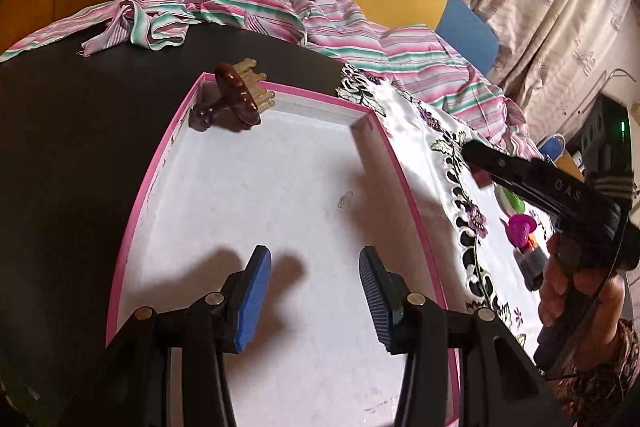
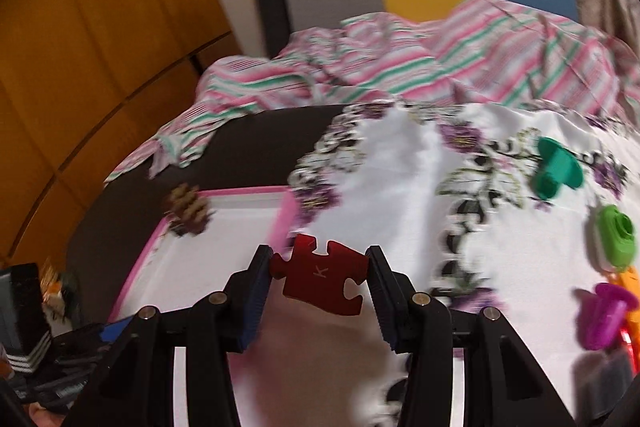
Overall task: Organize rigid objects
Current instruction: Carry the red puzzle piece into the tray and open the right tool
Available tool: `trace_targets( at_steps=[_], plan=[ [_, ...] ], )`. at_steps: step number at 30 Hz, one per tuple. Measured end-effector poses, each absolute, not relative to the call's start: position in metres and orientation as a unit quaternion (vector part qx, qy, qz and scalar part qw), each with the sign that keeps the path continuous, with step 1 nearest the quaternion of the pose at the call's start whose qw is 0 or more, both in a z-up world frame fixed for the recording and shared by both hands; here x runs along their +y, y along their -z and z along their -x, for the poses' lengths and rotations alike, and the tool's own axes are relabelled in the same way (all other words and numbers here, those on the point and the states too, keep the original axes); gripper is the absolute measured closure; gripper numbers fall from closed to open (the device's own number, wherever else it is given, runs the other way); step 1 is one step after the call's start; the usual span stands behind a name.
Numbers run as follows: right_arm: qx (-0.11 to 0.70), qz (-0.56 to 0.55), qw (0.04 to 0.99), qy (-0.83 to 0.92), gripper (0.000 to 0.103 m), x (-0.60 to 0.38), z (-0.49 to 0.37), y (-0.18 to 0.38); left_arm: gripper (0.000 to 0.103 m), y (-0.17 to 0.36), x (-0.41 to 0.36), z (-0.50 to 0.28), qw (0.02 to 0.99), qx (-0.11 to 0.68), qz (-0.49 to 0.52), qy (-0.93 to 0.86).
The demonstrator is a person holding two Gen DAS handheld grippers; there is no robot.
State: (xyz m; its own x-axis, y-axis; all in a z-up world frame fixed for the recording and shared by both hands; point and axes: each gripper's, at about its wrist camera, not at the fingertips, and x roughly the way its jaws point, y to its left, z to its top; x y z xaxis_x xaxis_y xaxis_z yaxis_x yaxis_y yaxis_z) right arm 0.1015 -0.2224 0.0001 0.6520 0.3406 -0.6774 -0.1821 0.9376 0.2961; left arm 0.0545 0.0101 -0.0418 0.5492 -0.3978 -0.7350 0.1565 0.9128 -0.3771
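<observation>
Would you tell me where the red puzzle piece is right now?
In the right wrist view, the puzzle piece sits clamped in the right gripper, above the pink tray's right edge.

I see warm indoor light; hard shadows fall toward seven o'clock across the pink-rimmed white tray point(image 1: 248, 187). My right-wrist view is motion-smeared, both views bowing at the edges.

Tray point(image 1: 132, 211) toward the worktop's point(image 1: 80, 131) left side, brush point(image 1: 234, 95) in its far left corner, tipped against the rim. Cloth point(image 1: 420, 147) just beside the tray's right edge, running to the worktop's right edge. Small stampers point(image 2: 556, 163) on the cloth's right part, well apart from the tray. Puzzle piece point(image 2: 320, 279) between the right gripper's fingers point(image 2: 256, 291), over the tray's right rim. Crumpled garment point(image 1: 224, 3) along the far edge.
</observation>
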Motion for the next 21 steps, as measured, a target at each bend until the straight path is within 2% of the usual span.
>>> trace_targets(
  at_steps=[7, 15, 21],
  plan=[
    [0.401, -0.061, 0.894, -0.192, 0.055, -0.158, -0.116, -0.003, 0.057, 0.035, 0.016, -0.044, 0.872, 0.441, 0.131, 0.164],
    [0.445, 0.009, 0.875, -0.192, 0.055, -0.105, -0.157, 0.022, 0.057, 0.032, 0.03, -0.036, 0.872, 0.439, 0.141, 0.164],
    [0.467, 0.002, 0.866, -0.179, 0.055, -0.095, -0.187, 0.036, 0.057, 0.034, 0.039, -0.033, 0.87, 0.443, 0.149, 0.158]
  ],
)
